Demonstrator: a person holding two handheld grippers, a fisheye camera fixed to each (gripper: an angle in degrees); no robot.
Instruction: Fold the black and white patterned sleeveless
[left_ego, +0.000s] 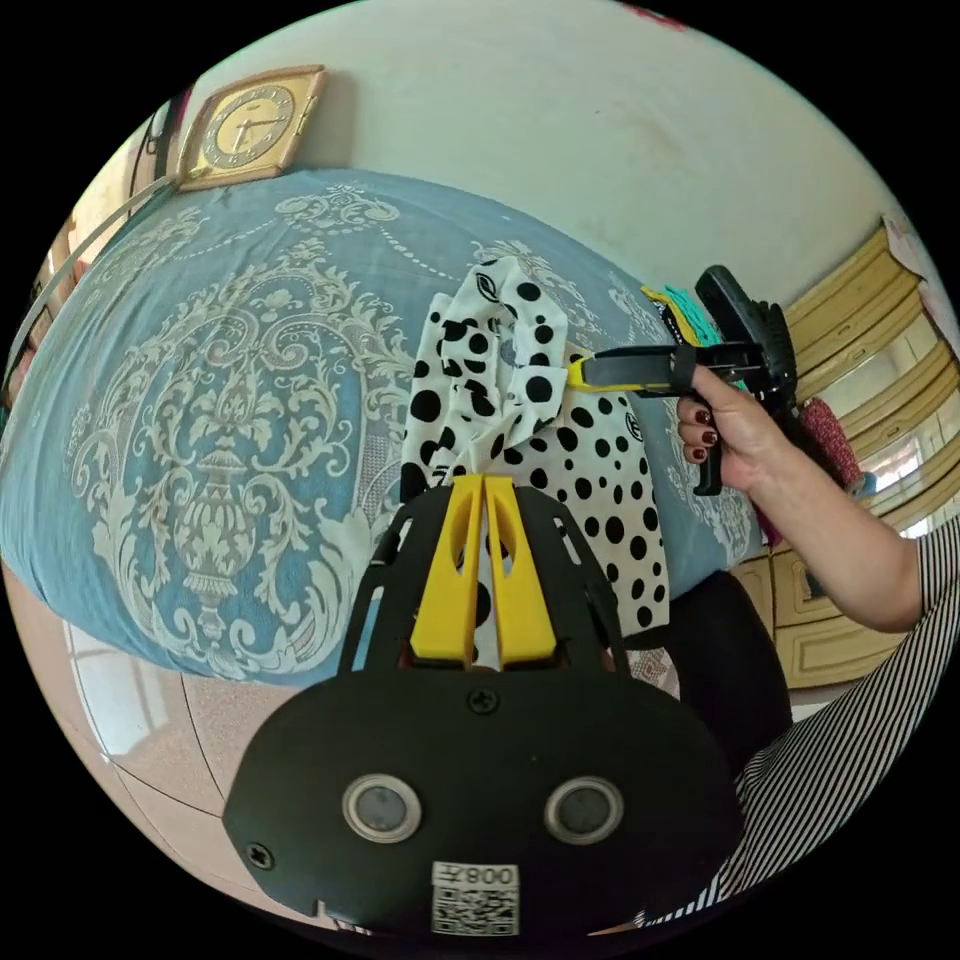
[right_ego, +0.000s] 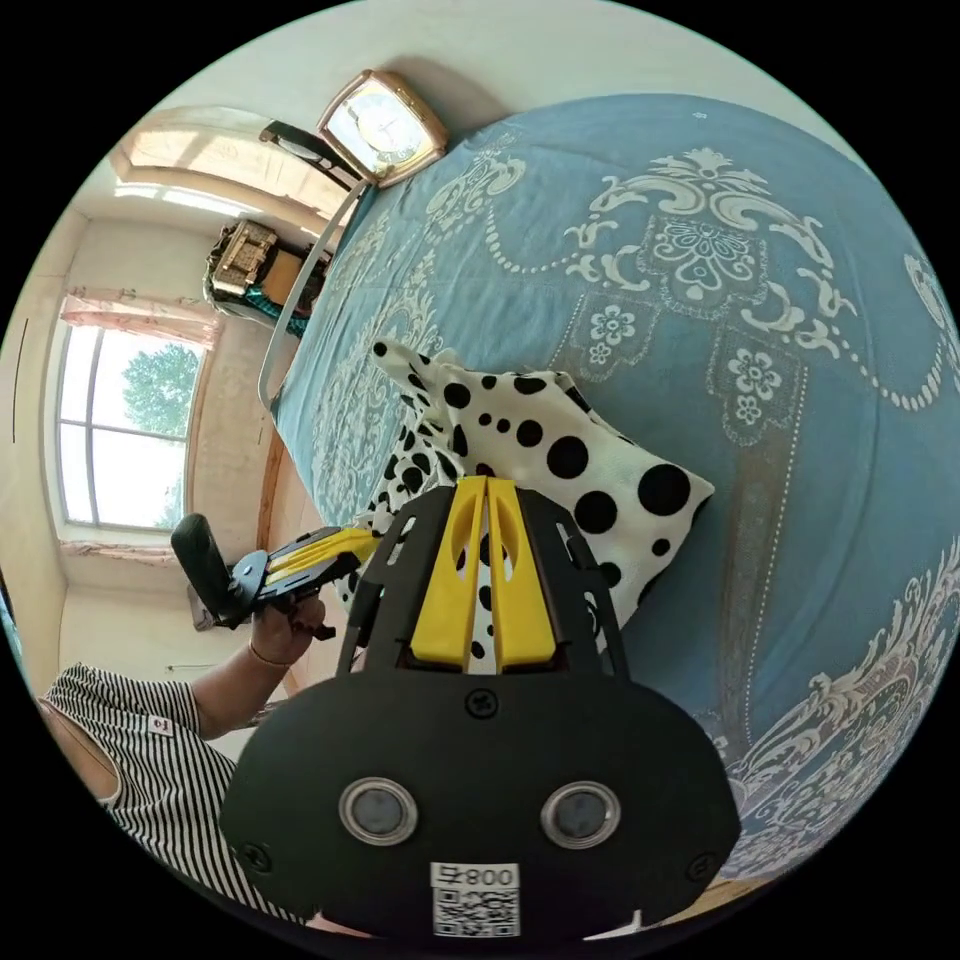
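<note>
The white sleeveless top with black dots hangs bunched over the edge of the blue patterned bed. My left gripper is shut on its lower fabric, yellow jaws pressed together. The right gripper, held in a hand, pinches the cloth from the right side. In the right gripper view the top lies crumpled on the bed, and my right gripper is shut on its near edge. The left gripper grips the cloth at the left.
A square gold clock leans on the wall behind the bed. Wooden drawers stand at the right. A window is at the left of the right gripper view. The person wears a striped top. Tiled floor lies below the bed.
</note>
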